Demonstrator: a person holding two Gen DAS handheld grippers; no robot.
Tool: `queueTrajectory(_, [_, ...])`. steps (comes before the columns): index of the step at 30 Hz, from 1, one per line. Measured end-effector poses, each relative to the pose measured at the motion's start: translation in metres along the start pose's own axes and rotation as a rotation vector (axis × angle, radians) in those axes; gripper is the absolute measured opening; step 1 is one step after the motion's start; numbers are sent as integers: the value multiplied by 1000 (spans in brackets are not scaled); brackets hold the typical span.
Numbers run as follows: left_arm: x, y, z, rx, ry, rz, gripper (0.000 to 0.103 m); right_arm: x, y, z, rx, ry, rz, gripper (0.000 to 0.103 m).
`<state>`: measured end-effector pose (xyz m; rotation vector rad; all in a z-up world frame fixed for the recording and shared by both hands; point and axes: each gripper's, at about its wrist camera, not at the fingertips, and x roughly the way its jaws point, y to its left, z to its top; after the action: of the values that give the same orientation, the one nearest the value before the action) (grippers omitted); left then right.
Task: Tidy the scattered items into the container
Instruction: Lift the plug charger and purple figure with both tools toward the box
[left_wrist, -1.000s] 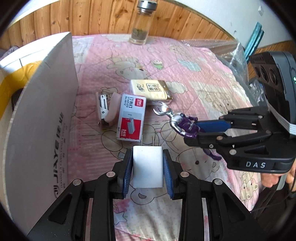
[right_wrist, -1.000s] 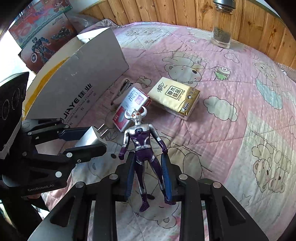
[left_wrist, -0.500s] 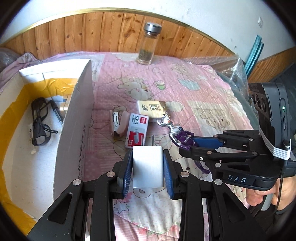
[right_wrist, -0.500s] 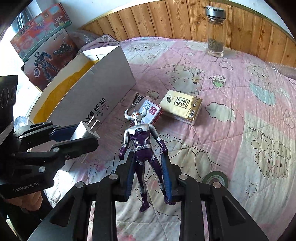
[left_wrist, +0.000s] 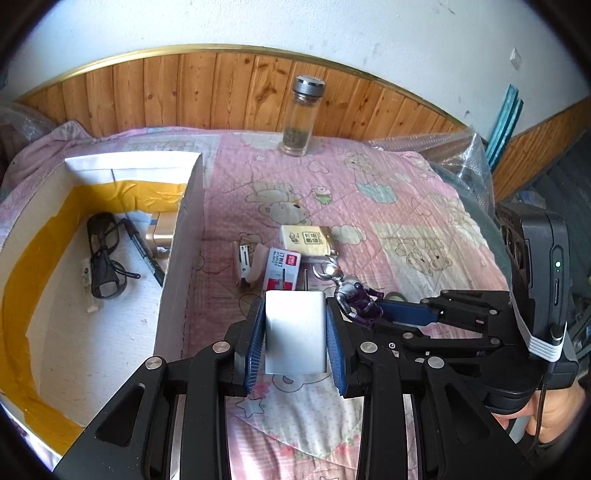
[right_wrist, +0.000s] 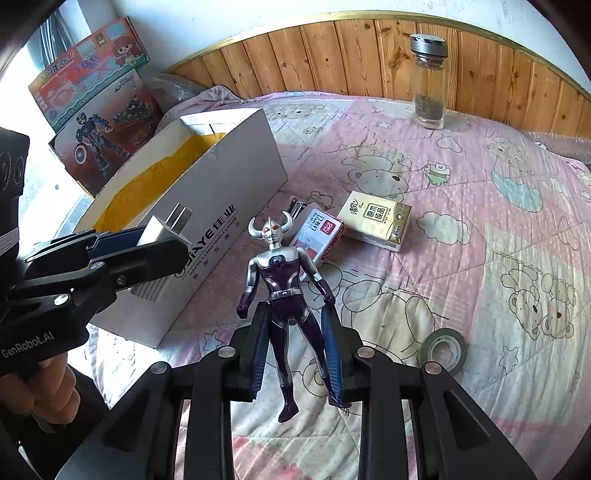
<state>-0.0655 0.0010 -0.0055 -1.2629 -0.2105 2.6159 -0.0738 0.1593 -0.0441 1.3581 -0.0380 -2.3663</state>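
Observation:
My left gripper (left_wrist: 295, 332) is shut on a white plug adapter (left_wrist: 295, 330) and holds it above the pink bedspread, right of the open white cardboard box (left_wrist: 181, 266). My right gripper (right_wrist: 293, 332) is shut on a silver-and-purple toy figure (right_wrist: 280, 280), held in the air beside the left gripper. The figure also shows in the left wrist view (left_wrist: 354, 295), and the adapter in the right wrist view (right_wrist: 162, 229). On the bedspread lie a staple box (left_wrist: 282, 267), a stapler (left_wrist: 245, 264) and a yellow tissue pack (left_wrist: 308, 240).
The box holds black glasses (left_wrist: 105, 254), a pen (left_wrist: 142, 247) and a gold item (left_wrist: 160, 236). A glass bottle (left_wrist: 300, 118) stands at the back by the wooden wall. A tape roll (right_wrist: 443, 349) lies at the right. Toy cartons (right_wrist: 96, 99) stand behind the box.
Both grippers have risen and pulled back with their items. The inside of the box has come into view at the left.

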Motion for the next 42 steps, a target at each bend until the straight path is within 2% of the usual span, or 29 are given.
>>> queueTrajectory(23, [-21, 10, 3, -19, -47, 4, 32, -18, 21, 4, -18, -78, -46, 29])
queueTrajectory(42, [-31, 18, 13, -67, -76, 11, 32, -36, 34, 12, -40, -171, -33, 29])
